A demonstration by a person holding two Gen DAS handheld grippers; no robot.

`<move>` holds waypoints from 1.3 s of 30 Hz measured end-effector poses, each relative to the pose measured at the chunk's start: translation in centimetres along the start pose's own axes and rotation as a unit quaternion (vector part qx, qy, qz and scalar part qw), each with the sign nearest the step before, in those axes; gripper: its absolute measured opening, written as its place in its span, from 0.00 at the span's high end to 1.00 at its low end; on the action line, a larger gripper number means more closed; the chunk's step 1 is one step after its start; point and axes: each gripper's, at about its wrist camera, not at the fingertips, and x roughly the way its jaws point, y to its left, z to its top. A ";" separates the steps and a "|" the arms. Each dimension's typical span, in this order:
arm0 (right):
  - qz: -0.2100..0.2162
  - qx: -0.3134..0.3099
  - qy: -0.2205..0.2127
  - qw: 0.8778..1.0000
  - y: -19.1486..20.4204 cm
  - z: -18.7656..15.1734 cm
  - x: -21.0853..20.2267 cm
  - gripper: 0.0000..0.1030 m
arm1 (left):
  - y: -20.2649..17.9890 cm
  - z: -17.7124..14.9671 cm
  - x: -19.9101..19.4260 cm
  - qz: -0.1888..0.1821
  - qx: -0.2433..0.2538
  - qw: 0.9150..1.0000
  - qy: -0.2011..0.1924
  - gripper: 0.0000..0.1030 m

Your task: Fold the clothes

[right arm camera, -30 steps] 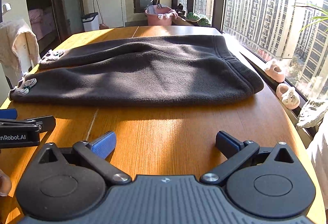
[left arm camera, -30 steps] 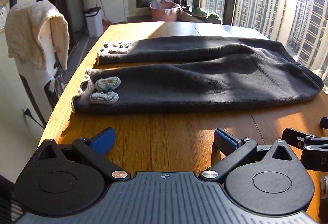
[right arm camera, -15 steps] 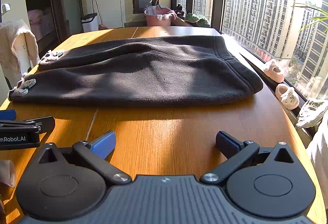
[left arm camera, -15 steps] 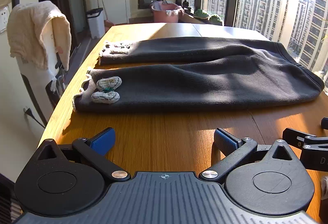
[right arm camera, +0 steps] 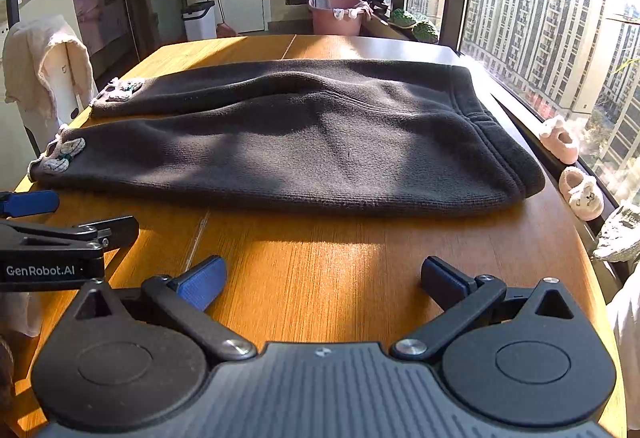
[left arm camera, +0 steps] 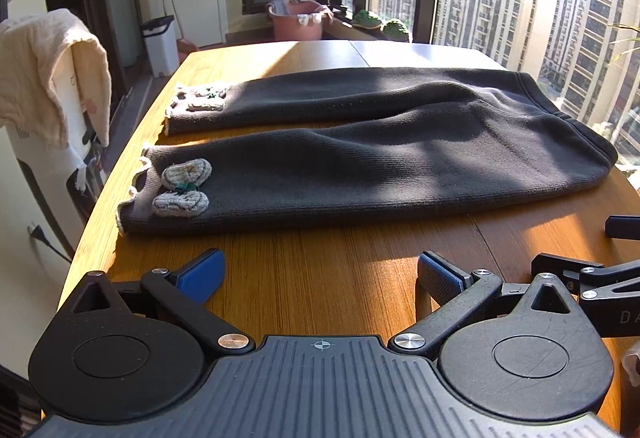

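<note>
From the left wrist view, the left gripper (left arm camera: 320, 276) hovered low over the bare wood of the tabletop (left arm camera: 320, 250), its blue-padded fingers (left arm camera: 202, 274) spread wide apart and holding nothing. The dark trousers (left arm camera: 360, 173) lay flat across the tabletop ahead, legs pointing left, the near leg's cuff carrying two knitted patches (left arm camera: 182, 185) by a scalloped pale hem; the waistband sat at the far right. Part of the right gripper (left arm camera: 588, 286) showed just beside it at the right edge.

From the right wrist view, the right gripper (right arm camera: 324, 278) also hung short of the cloth, fingers (right arm camera: 202, 282) wide apart and empty, facing the trousers (right arm camera: 300, 149) near the waistband (right arm camera: 500, 153) end. Two small pink slippers (right arm camera: 572, 165) rested on the sill beyond the table's edge.

The step in hand looked like the approach for a first fold. It would go best with each gripper pinching both layers at the near edge, one by the cuff and one by the waistband, then lifting together so the fabric carried over evenly without dragging or bunching.
</note>
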 end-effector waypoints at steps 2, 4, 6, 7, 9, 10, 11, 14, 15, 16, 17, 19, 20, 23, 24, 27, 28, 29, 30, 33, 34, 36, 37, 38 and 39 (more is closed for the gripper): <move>0.001 0.002 -0.001 1.000 -0.5 -0.9 -0.9 0.00 | 0.2 -0.3 -0.7 0.005 -0.009 1.000 0.020 0.00; 0.000 0.004 0.003 1.000 -0.7 -1.4 -1.6 0.00 | 0.3 -0.5 -1.4 0.011 -0.020 0.999 0.041 0.00; -0.001 0.005 0.010 1.000 -0.4 -1.7 -2.0 0.00 | 0.0 -0.7 -1.8 0.006 -0.022 0.998 0.052 0.00; -0.001 0.005 0.012 1.000 -0.2 -1.8 -2.1 0.00 | -0.1 -0.7 -2.0 0.003 -0.021 0.998 0.055 0.00; -0.002 0.004 0.012 1.000 0.2 -1.7 -2.0 0.00 | -0.5 -0.9 -2.0 0.006 -0.015 0.998 0.055 0.00; -0.003 0.006 0.013 1.000 0.3 -1.6 -2.0 0.00 | -0.6 -1.0 -2.0 0.009 -0.013 0.998 0.055 0.00; -0.005 0.010 0.013 1.000 0.3 -1.4 -1.9 0.00 | -0.6 -1.0 -2.0 0.011 -0.014 0.998 0.055 0.00; -0.011 0.017 0.011 1.000 0.3 -1.2 -1.6 0.00 | -0.7 -1.0 -2.0 0.014 -0.018 0.998 0.053 0.00; -0.013 0.017 0.010 1.000 0.3 -1.3 -1.6 0.00 | -0.7 -1.0 -2.0 0.016 -0.018 0.998 0.052 0.00; -0.015 0.018 0.007 1.000 0.4 -1.3 -1.6 0.00 | -0.7 -1.0 -2.0 0.017 -0.018 0.998 0.050 0.00; -0.015 0.018 0.004 1.000 0.4 -1.4 -1.6 0.00 | -0.7 -1.1 -2.0 0.018 -0.018 0.998 0.049 0.00; -0.013 0.015 -0.003 1.000 0.3 -1.6 -1.6 0.00 | -0.8 -1.0 -1.9 0.020 -0.020 0.998 0.048 0.00; -0.012 0.014 -0.004 1.000 0.2 -1.6 -1.7 0.00 | -0.7 -1.0 -1.9 0.021 -0.022 0.998 0.047 0.00; -0.007 0.017 -0.002 1.000 0.0 -1.4 -1.6 0.00 | -0.7 -1.0 -1.8 0.027 -0.027 0.998 0.042 0.00; -0.007 0.019 -0.003 1.000 0.0 -1.3 -1.6 0.00 | -0.7 -1.0 -1.8 0.030 -0.031 0.998 0.039 0.00; -0.010 0.020 -0.005 1.000 0.0 -1.2 -1.4 0.00 | -0.6 -1.0 -1.7 0.040 -0.039 0.998 0.031 0.00; -0.011 0.019 -0.005 1.000 0.0 -1.2 -1.4 0.00 | -0.6 -1.0 -1.7 0.041 -0.041 0.998 0.030 0.00; -0.012 0.019 -0.005 1.000 0.0 -1.2 -1.4 0.00 | -0.6 -1.0 -1.7 0.041 -0.041 0.998 0.030 0.00; -0.013 0.018 -0.005 1.000 0.1 -1.2 -1.3 0.00 | -0.6 -1.0 -1.7 0.041 -0.041 0.998 0.030 0.00; -0.015 0.018 -0.007 1.000 0.1 -1.2 -1.3 0.00 | -0.5 -1.0 -1.7 0.040 -0.040 0.998 0.031 0.00; -0.016 0.019 -0.007 1.000 0.1 -1.2 -1.3 0.00 | -0.5 -1.0 -1.7 0.040 -0.039 0.998 0.031 0.00; -0.016 0.019 -0.007 1.000 0.2 -1.3 -1.2 0.00 | -0.5 -1.0 -1.7 0.040 -0.039 0.998 0.031 0.00; -0.016 0.019 -0.007 1.000 0.2 -1.3 -1.2 0.00 | -0.5 -1.0 -1.7 0.040 -0.039 0.998 0.030 0.00; -0.016 0.019 -0.007 1.000 0.3 -1.3 -1.2 0.00 | -0.5 -1.0 -1.7 0.040 -0.039 0.998 0.030 0.00; -0.016 0.019 -0.007 1.000 0.3 -1.3 -1.2 0.00 | -0.5 -1.0 -1.7 0.040 -0.039 0.998 0.030 0.00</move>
